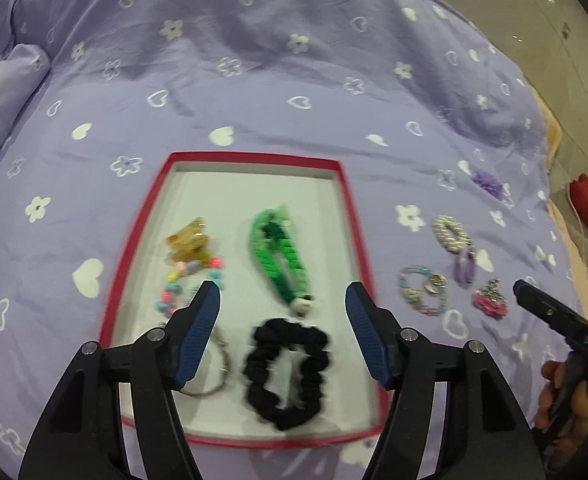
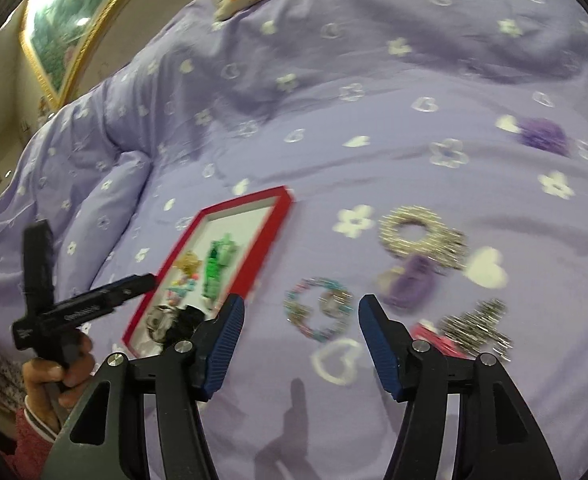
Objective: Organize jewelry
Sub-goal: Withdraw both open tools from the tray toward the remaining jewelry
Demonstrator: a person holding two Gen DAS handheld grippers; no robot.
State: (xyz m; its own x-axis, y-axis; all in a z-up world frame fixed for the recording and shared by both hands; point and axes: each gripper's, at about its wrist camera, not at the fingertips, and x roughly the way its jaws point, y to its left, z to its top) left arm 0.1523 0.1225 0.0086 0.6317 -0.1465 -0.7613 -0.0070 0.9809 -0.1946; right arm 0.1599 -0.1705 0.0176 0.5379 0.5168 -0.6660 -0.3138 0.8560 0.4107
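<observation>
A red-rimmed tray (image 1: 253,159) (image 2: 271,222) with a white floor lies on the purple bedspread. In it lie a black scrunchie (image 1: 285,374), a green braided band (image 1: 279,254), an amber clip (image 1: 187,242), a pastel bead bracelet (image 1: 181,284) and a thin chain (image 1: 219,368). My left gripper (image 1: 283,298) hangs open above the scrunchie, nothing between its pads. On the bedspread to the tray's right lie a bead bracelet (image 2: 320,314), a silver-and-purple scrunchie (image 2: 422,240), a pink-and-silver clip (image 2: 470,330) and a purple flower (image 2: 544,134). My right gripper (image 2: 302,312) is open and empty over the bracelet.
A person's hands hold both grippers; the right hand (image 1: 566,392) shows at the left view's edge, the left hand (image 2: 57,372) in the right view. A folded pillow (image 1: 9,80) lies at the far left. The bed edge and floor (image 1: 554,40) are at right.
</observation>
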